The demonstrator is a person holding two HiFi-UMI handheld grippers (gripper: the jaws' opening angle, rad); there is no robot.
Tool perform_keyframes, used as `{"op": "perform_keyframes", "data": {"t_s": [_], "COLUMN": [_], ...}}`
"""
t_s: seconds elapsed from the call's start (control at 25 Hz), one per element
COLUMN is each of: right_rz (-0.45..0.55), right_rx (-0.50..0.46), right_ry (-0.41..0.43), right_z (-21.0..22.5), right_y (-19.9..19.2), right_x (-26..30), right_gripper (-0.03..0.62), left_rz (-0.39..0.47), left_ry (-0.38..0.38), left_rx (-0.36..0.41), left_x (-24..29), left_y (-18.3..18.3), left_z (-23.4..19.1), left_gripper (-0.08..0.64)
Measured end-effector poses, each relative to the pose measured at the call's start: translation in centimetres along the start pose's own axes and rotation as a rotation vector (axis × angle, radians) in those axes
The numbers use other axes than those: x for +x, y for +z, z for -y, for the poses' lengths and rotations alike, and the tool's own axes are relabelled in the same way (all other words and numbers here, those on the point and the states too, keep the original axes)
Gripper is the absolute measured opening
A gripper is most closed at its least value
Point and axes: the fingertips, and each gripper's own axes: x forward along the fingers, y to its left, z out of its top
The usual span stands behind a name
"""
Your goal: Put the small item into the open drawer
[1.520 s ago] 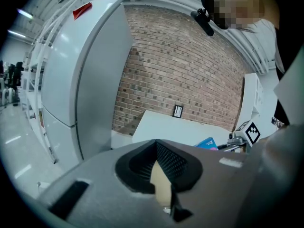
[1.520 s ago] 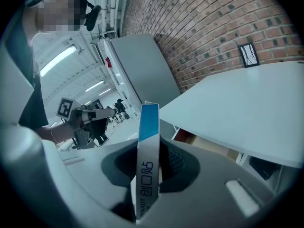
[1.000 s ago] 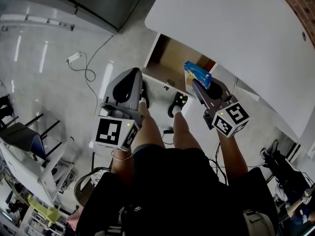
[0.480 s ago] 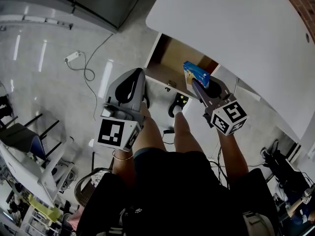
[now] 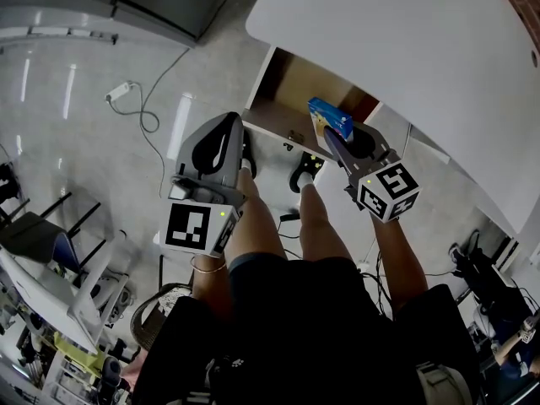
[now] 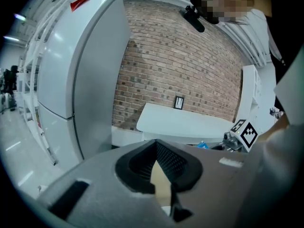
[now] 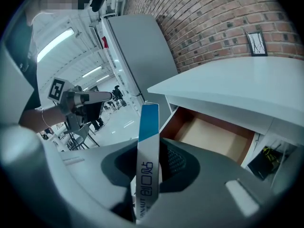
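Right gripper view: right claw (image 7: 148,172) grips the small box (image 7: 148,127) upright between its jaws.

Right gripper (image 5: 332,135) – blue box (image 5: 330,116) gripped, at open drawer (image 5: 289,83).

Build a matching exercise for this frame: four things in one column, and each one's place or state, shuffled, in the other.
Things
1. blue-and-white box
2. drawer
3. power strip
4. white tabletop

Places or states
A. lying on the floor
B. spanning above the drawer
C. clamped on edge in the right gripper
D. pulled open, nothing visible inside

Pairs: 1-C; 2-D; 3-A; 4-B
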Motion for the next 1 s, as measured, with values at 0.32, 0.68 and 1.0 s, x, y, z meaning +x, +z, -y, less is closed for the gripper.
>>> {"op": "perform_keyframes", "data": {"t_s": [0.32, 0.68, 1.0], "right_rz": [-0.051, -0.103, -0.129], "right_rx": [-0.029, -0.039, -0.039], "right_ry": [-0.009, -0.011, -0.007], "right_z": [0.7, 1.2, 1.4], "right_y": [-1.4, -3.4, -4.4], "right_x": [1.5, 3.4, 4.9], "right_gripper": [0.083, 0.083, 0.083], "left_rz": [0.010, 0.015, -0.001], "left_ry": [-0.006, 0.006, 0.035], "left_rx": [-0.046, -0.050, -0.056], "left_x": [0.5, 0.5, -0.1], "left_y": [-1.0, -1.9, -2.5], "left_z": [-0.9, -2.1, -3.2], "left_gripper": [-0.002, -0.002, -0.002]}}
